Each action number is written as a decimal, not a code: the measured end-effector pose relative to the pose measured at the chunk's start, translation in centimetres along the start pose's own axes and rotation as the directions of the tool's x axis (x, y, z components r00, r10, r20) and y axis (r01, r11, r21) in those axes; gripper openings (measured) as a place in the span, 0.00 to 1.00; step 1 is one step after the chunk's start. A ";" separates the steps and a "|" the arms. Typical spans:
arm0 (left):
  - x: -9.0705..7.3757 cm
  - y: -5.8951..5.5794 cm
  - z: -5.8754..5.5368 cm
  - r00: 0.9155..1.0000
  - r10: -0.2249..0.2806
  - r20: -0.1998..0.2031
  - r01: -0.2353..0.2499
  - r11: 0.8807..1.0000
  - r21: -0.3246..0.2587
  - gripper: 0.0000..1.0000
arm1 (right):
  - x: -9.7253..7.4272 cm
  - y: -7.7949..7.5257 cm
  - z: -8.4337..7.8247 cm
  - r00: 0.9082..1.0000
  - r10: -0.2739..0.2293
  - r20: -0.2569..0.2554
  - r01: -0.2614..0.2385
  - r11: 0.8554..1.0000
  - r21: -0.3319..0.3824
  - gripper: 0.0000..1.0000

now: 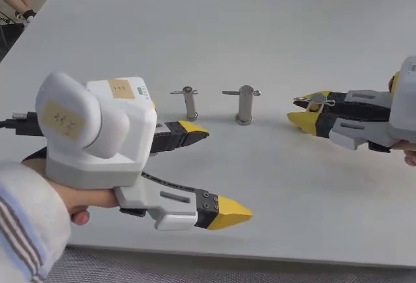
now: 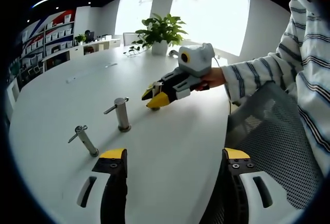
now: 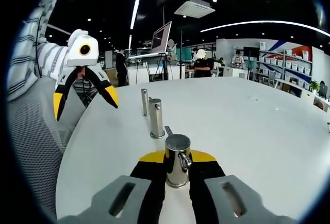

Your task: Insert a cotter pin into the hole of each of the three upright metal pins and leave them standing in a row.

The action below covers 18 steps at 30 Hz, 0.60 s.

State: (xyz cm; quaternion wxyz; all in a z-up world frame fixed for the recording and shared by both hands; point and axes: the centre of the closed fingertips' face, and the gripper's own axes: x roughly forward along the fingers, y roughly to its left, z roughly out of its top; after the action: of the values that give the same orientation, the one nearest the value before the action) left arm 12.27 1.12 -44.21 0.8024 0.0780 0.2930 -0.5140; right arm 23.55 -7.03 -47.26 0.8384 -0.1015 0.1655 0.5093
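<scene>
The right gripper (image 1: 303,110), at frame right, has its jaws clamped on the third metal pin (image 3: 177,158), long axis upright on the surface (image 1: 292,192), a cotter pin (image 3: 184,161) through its head. Toward frame left stand the middle pin (image 1: 245,105) and end pin (image 1: 190,105), both fitted. The left gripper (image 1: 222,171), jaws spread, is farther off; we cannot read its taped labels (image 1: 121,88).
</scene>
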 end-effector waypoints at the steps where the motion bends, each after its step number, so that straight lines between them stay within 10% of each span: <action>1: -0.1 0.0 0.0 1.000 0.002 0.002 -0.002 1.000 -0.002 0.73 | 0.0 -0.1 -0.2 1.000 -0.006 -0.005 0.006 1.000 0.001 0.14; 18: -2.6 2.0 1.1 0.984 0.132 0.117 -0.118 0.985 -0.123 0.76 | -4.7 0.3 3.1 0.993 -0.099 0.063 0.084 0.974 0.210 0.70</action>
State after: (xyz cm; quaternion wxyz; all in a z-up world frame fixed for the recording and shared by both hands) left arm 13.64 3.62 -42.22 0.8531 0.0173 0.2661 -0.4485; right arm 21.79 -9.64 -42.57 0.8725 -0.0024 0.1819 0.4534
